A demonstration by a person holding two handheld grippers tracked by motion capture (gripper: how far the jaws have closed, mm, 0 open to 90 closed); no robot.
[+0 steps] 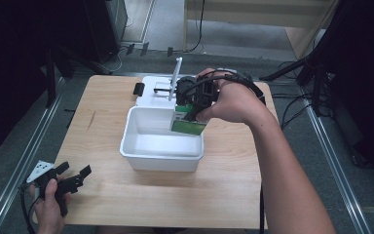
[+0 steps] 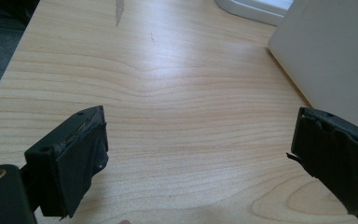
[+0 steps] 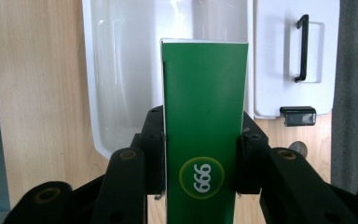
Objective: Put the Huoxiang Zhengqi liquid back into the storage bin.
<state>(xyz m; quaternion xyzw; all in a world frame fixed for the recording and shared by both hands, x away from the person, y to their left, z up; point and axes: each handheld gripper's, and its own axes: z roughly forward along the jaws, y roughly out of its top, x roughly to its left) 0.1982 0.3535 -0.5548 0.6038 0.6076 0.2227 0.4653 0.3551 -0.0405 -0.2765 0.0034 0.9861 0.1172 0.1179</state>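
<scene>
Overhead, the high view took in the whole wooden table: a white tub sat near its middle, with a white lid lying flat just behind it, a black latch at the lid's left edge and a white panel standing upright on it. The right gripper, held in the person's right hand, hung over the tub's far right corner with a green box clamped between its jaws, the box tilted and its lower end inside the tub's rim.

Only the right gripper view gave the box's face. It was plain green with white edges, and a lighter green circle near the jaws carried white digits that read "666" or "999", depending on which way up they were meant. That view also showed the tub's glossy bare inside beyond the box, and a black handle set in a recess of the lid.

Down at the near left corner, the left gripper rested low over the table in the person's left hand, well apart from the tub. Its own view showed both taped jaws spread wide over bare wood grain, nothing between them, with the tub's white wall at the upper right.
</scene>
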